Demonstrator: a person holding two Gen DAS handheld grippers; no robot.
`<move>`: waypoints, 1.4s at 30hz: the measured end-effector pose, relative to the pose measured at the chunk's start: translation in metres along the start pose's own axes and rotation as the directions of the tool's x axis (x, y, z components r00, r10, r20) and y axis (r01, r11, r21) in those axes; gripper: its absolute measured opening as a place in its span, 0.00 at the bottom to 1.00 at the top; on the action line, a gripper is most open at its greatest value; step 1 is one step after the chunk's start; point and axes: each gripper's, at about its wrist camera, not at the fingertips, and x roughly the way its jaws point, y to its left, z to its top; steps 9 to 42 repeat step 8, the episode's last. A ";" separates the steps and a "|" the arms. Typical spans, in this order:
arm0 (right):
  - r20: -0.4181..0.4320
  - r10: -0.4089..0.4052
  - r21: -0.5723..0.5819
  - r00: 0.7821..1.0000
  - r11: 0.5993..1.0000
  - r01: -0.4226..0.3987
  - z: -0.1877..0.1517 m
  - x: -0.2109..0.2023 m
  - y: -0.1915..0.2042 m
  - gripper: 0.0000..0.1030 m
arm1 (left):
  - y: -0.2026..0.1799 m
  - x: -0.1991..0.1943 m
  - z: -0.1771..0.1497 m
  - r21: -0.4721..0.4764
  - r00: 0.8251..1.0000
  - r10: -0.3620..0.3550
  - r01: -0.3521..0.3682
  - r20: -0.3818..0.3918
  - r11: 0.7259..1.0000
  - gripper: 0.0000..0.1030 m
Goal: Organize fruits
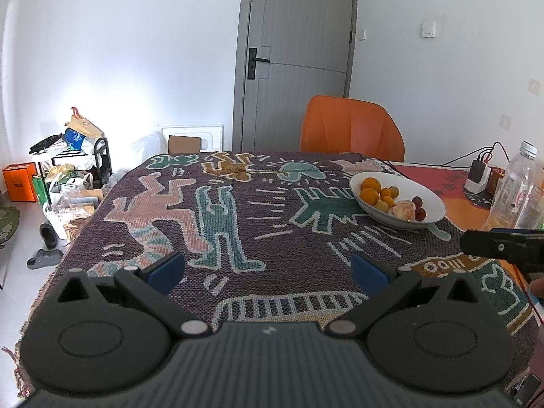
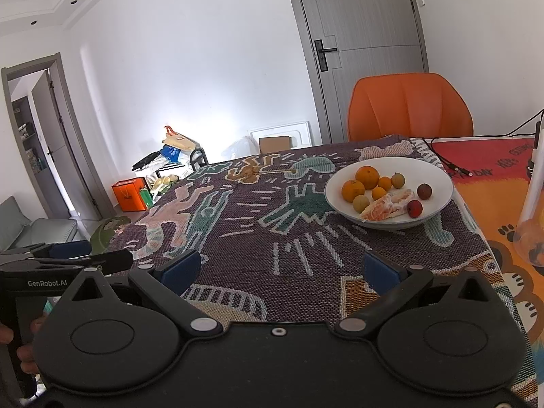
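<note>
Currently both handheld grippers hover above the near edge of a table draped in a dark purple woven cloth with pastel cartoon figures (image 1: 258, 224). The black left gripper with blue pads (image 1: 267, 272) has its jaws spread wide apart with nothing between them, and the matching black right gripper (image 2: 280, 270) is likewise spread and holding nothing.

A shallow white ceramic bowl (image 2: 438, 183) sits on the cloth toward the far right of the table, well apart from both grippers. Inside it lie two large oranges (image 2: 367, 176), a few smaller orange and yellow-green citrus fruits (image 2: 385, 183), a peeled orange segment cluster (image 2: 384, 209), and two small dark red fruits (image 2: 414, 208); the fruits rest close together, some touching.

Beyond the table stands an orange moulded chair (image 1: 352, 125) before a grey panelled door (image 1: 299, 51). At the right edge a clear plastic bottle with a white cap (image 1: 516, 183) stands on an orange-red printed mat (image 2: 489, 166), near black cables.
</note>
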 end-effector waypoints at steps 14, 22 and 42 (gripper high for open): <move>-0.004 -0.001 0.005 1.000 1.000 0.001 -0.001 0.001 -0.001 1.00 | 0.000 0.000 -0.002 0.002 1.000 -0.007 0.007 -0.004 1.000 1.00; -0.004 -0.001 0.005 1.000 1.000 0.001 -0.001 0.001 -0.001 1.00 | 0.000 0.000 -0.002 0.002 1.000 -0.007 0.007 -0.004 1.000 1.00; -0.004 -0.001 0.005 1.000 1.000 0.001 -0.001 0.001 -0.001 1.00 | 0.000 0.000 -0.002 0.002 1.000 -0.007 0.007 -0.004 1.000 1.00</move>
